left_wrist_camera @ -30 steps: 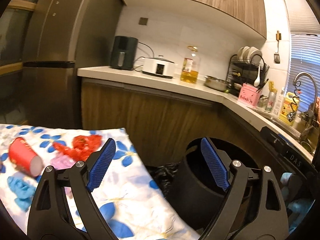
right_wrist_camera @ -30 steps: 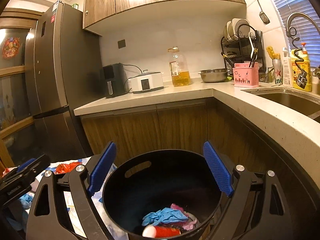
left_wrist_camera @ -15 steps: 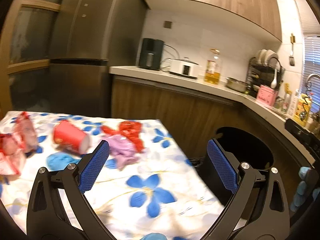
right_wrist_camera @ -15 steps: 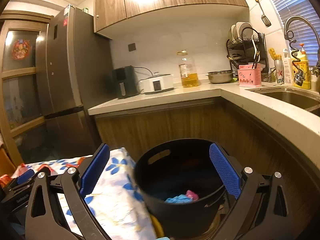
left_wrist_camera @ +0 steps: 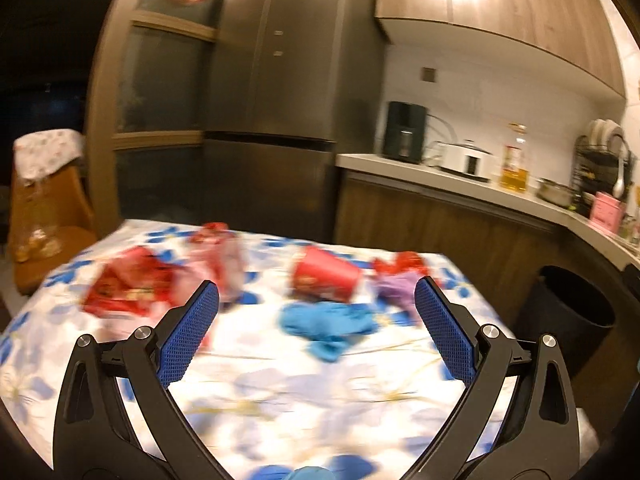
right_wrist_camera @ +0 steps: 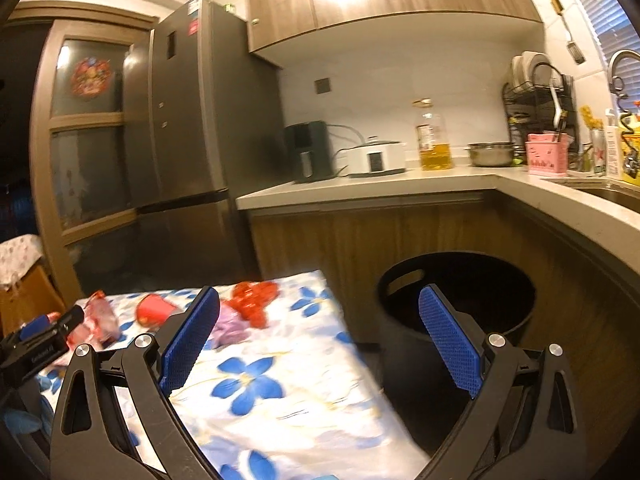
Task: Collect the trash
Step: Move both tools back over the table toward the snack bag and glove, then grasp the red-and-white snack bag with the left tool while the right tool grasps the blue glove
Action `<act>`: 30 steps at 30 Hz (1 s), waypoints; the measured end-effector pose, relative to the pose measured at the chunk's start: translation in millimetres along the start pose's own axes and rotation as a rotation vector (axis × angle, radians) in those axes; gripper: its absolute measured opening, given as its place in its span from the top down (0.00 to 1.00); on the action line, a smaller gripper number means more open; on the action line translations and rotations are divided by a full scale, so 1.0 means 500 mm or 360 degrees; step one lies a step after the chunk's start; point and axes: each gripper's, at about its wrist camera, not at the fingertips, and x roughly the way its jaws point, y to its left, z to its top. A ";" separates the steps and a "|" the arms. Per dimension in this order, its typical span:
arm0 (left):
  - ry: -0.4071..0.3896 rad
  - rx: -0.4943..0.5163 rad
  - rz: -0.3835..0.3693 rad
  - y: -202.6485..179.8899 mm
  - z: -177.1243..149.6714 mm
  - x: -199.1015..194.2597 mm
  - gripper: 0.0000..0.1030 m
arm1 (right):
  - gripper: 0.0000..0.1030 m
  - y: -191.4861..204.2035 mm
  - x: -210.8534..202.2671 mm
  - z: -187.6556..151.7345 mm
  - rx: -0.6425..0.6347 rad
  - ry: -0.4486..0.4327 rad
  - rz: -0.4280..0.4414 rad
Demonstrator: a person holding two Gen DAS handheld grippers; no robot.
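Note:
My left gripper (left_wrist_camera: 316,320) is open and empty above the flowered tablecloth (left_wrist_camera: 300,392). In front of it lie a blue glove (left_wrist_camera: 326,322), a red paper cup (left_wrist_camera: 326,276) on its side, a purple wad (left_wrist_camera: 394,290), a red wrapper (left_wrist_camera: 400,262), a pink-red packet (left_wrist_camera: 218,258) and a red packet (left_wrist_camera: 128,286). My right gripper (right_wrist_camera: 318,334) is open and empty over the table's right edge beside the black trash bin (right_wrist_camera: 456,312). The bin also shows in the left wrist view (left_wrist_camera: 568,316). The cup (right_wrist_camera: 154,310) and red wrapper (right_wrist_camera: 254,300) show in the right wrist view.
A wooden-front kitchen counter (right_wrist_camera: 400,188) with appliances, an oil bottle (right_wrist_camera: 434,142) and a dish rack runs behind and to the right. A tall grey fridge (left_wrist_camera: 288,100) stands behind the table. A chair (left_wrist_camera: 44,216) with a cloth stands at far left.
Both grippers have swung left, away from the bin and over the table. The trash on the cloth now lies in front of the left gripper. Both stay open and empty.

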 end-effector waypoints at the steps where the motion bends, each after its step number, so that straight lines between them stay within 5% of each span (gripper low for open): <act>1: -0.0001 -0.0013 0.0041 0.024 0.002 -0.004 0.06 | 0.07 0.011 0.001 -0.005 -0.0002 0.0010 0.0016; 7: -0.0036 -0.0047 0.0234 0.146 0.011 -0.016 0.06 | 0.07 0.090 0.020 -0.031 -0.0028 0.0079 0.0126; 16: 0.0023 -0.0080 0.0370 0.289 -0.003 0.013 0.11 | 0.07 0.209 0.047 -0.046 -0.0098 0.0116 0.0259; 25: 0.0307 -0.0209 0.0252 0.353 -0.007 0.101 0.49 | 0.10 0.289 0.086 -0.056 -0.0156 0.0147 0.0314; 28: 0.0359 -0.0225 0.0206 0.354 -0.017 0.112 0.69 | 0.11 0.310 0.108 -0.063 -0.0167 0.0175 0.0324; 29: 0.0363 -0.0226 0.0195 0.354 -0.018 0.111 0.89 | 0.11 0.315 0.115 -0.064 -0.0170 0.0182 0.0323; 30: 0.0367 -0.0226 0.0193 0.353 -0.019 0.110 0.90 | 0.12 0.321 0.123 -0.067 -0.0178 0.0192 0.0322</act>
